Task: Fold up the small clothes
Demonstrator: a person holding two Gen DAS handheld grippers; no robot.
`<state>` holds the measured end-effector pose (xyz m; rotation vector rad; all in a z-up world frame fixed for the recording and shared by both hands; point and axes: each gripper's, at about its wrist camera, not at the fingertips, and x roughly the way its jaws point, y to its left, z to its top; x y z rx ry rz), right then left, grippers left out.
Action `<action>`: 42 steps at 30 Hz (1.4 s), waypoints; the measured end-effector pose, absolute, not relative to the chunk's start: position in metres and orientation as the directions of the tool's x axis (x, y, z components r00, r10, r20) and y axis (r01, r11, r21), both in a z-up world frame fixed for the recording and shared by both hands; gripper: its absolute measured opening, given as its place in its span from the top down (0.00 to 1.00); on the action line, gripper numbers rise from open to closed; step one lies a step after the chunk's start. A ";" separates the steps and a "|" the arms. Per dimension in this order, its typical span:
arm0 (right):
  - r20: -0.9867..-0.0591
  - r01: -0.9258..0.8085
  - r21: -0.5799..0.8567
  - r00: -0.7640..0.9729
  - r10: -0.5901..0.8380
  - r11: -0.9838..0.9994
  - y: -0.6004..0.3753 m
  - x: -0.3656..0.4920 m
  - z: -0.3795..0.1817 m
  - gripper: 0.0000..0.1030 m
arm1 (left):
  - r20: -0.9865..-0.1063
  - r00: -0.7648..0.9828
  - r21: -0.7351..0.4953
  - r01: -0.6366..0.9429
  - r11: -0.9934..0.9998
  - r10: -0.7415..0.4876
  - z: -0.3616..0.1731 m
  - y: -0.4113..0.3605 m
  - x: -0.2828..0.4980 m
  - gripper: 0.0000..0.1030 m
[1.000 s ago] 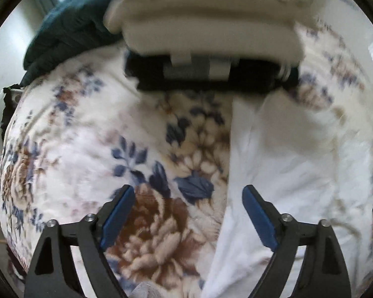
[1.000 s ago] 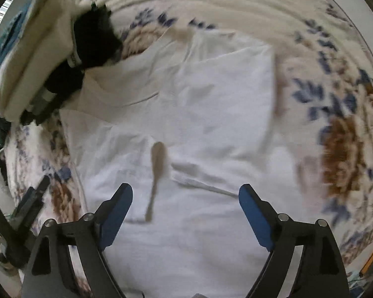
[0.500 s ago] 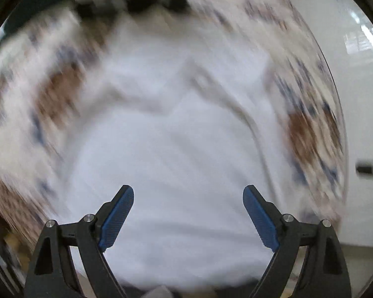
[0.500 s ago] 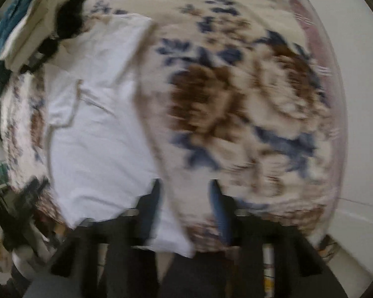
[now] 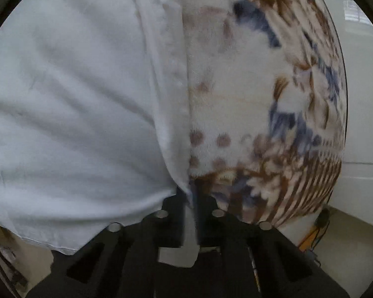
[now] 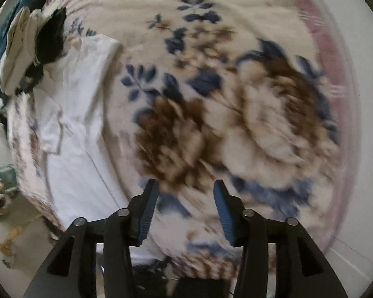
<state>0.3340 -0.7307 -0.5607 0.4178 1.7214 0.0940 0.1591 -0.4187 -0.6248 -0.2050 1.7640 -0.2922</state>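
Note:
A white garment (image 5: 74,94) lies on a floral blanket (image 5: 248,87) and fills the left half of the left wrist view. My left gripper (image 5: 191,198) is shut on the garment's hemmed edge at the blanket's near side. In the right wrist view the same white garment (image 6: 72,129) lies flat along the left of the blanket (image 6: 236,114). My right gripper (image 6: 185,206) is partly open and empty, over the floral blanket to the right of the garment.
A stack of folded cream and black clothes (image 6: 29,49) sits at the far left end of the bed, with a dark teal cloth (image 6: 2,39) behind it. The bed's edge and pale floor (image 5: 355,238) lie at the right. Clutter (image 6: 2,198) lies on the floor at the left.
My left gripper swung right to the garment's edge and closed on it. My right gripper moved right off the garment onto bare blanket, and its jaws stand narrower than a second ago.

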 end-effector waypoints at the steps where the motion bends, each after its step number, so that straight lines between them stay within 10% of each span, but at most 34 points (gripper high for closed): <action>1: -0.924 0.228 0.329 -0.124 0.363 0.916 -0.725 0.346 -0.568 0.48 | -0.933 -0.179 -0.321 0.010 0.947 -0.314 -0.616 -0.412 0.161 0.99; 13: -0.792 0.370 0.554 -0.040 0.609 0.745 -0.631 0.510 -0.673 0.48 | -0.909 0.053 -0.417 -0.152 0.896 -0.414 -0.530 -0.297 0.153 1.00; 15: -0.807 0.361 0.536 -0.047 0.589 0.763 -0.614 0.518 -0.678 0.81 | -0.911 0.072 -0.413 -0.161 0.896 -0.407 -0.524 -0.283 0.150 1.00; 18: -0.850 0.274 0.497 -0.039 0.526 0.823 -0.584 0.525 -0.658 0.94 | -0.910 0.092 -0.414 -0.184 0.892 -0.404 -0.519 -0.260 0.148 1.00; 31: -0.926 -0.009 0.377 -0.021 0.377 0.926 -0.435 0.549 -0.521 0.96 | -0.921 0.223 -0.380 -0.343 0.859 -0.319 -0.476 -0.084 0.144 1.00; 42: -0.989 -0.192 0.145 -0.048 0.139 0.971 -0.209 0.572 -0.566 0.96 | -0.941 0.150 -0.337 -0.471 0.815 -0.303 -0.548 0.037 0.147 1.00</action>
